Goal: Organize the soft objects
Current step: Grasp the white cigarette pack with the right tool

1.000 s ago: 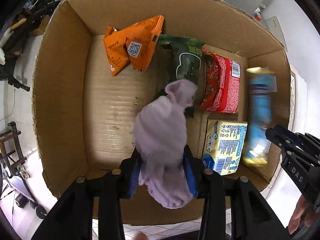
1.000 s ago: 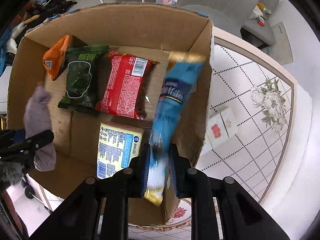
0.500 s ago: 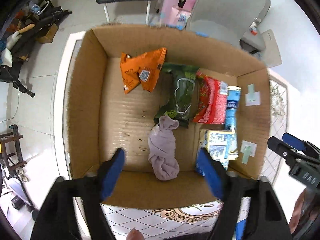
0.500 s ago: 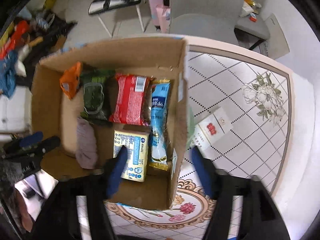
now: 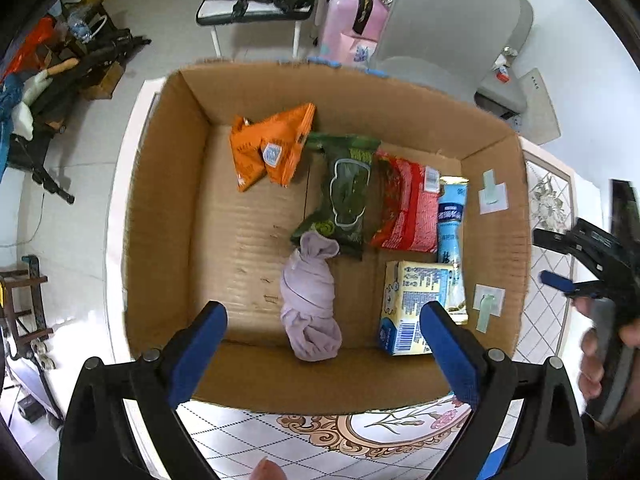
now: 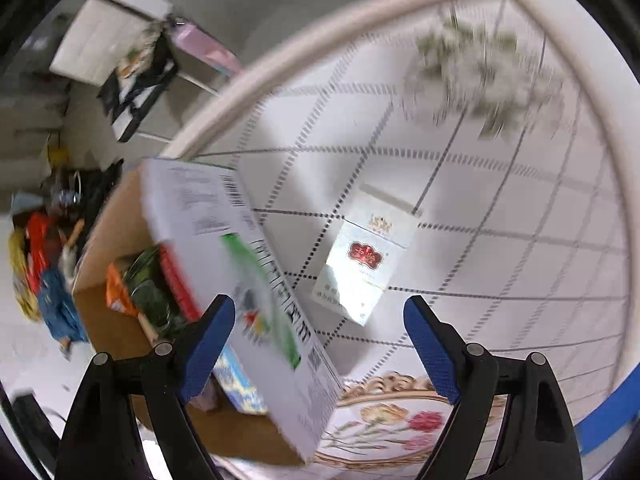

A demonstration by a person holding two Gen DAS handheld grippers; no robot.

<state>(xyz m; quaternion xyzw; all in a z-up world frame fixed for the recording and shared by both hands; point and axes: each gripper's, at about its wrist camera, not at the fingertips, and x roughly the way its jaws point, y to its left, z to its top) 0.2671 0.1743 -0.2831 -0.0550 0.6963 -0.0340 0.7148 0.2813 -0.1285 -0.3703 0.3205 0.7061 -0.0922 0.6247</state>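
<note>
**Cardboard box with sorted soft items, both tools empty**

Left wrist view: the left tool (image 5: 322, 344) hovers over the near wall of the cardboard box (image 5: 160, 208), its jaws spread wide and holding nothing. On the box floor, from left to right, lie an orange packet (image 5: 272, 148), a green packet (image 5: 348, 188) with the knotted lilac sock (image 5: 310, 296) touching its near end, a red packet (image 5: 408, 208), and a blue wrapper (image 5: 451, 216) above a yellow tissue pack (image 5: 416, 304). Right wrist view, blurred: the right tool (image 6: 320, 344) is likewise spread and empty, just beside the box, above the tiled surface (image 6: 500, 216) where a white carton (image 6: 368, 256) lies.
</note>
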